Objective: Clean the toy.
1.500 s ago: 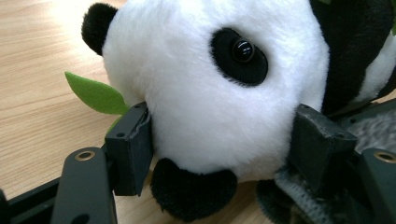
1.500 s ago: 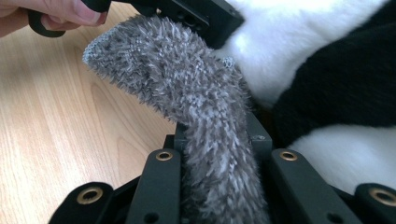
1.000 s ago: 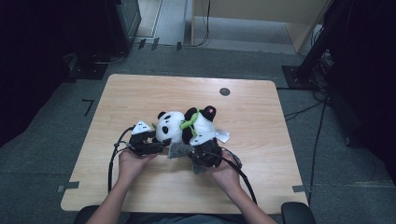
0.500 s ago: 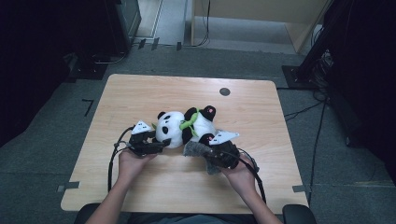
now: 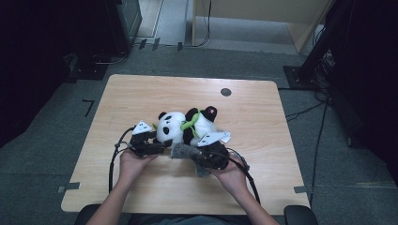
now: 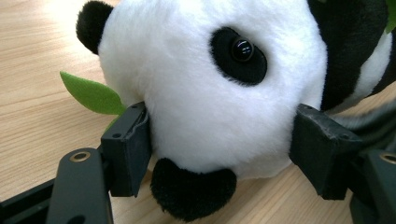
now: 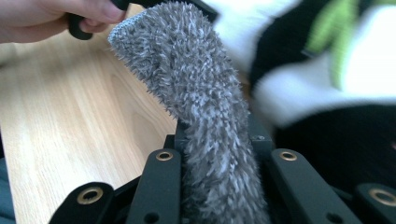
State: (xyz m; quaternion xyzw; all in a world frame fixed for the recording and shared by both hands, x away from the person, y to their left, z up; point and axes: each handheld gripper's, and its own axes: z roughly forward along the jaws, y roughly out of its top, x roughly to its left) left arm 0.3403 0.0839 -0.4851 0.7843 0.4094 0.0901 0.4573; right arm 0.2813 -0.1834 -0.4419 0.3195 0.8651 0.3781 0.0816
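A black-and-white toy panda (image 5: 171, 126) lies on its side on the wooden table (image 5: 141, 93), with a green leaf (image 5: 189, 123) at its neck. My left gripper (image 5: 162, 143) has the panda's head (image 6: 205, 93) between its jaws. Both pads touch the fur, and the jaws have just been opening a little. My right gripper (image 5: 206, 159) is shut on a grey fluffy cloth (image 5: 185, 151), which lies against the panda's underside. In the right gripper view the cloth (image 7: 205, 107) rises from the gripper (image 7: 219, 154) beside the panda's blurred body (image 7: 322, 70).
A small dark round mark (image 5: 225, 92) sits near the table's far edge. The left hand (image 7: 46, 18) shows beyond the cloth. Black equipment (image 5: 122, 23) and a wooden cabinet (image 5: 263, 14) stand on the floor behind the table.
My right gripper carried the grey cloth rightwards along the panda, then came back to the left. The left gripper has stayed at the panda's head.
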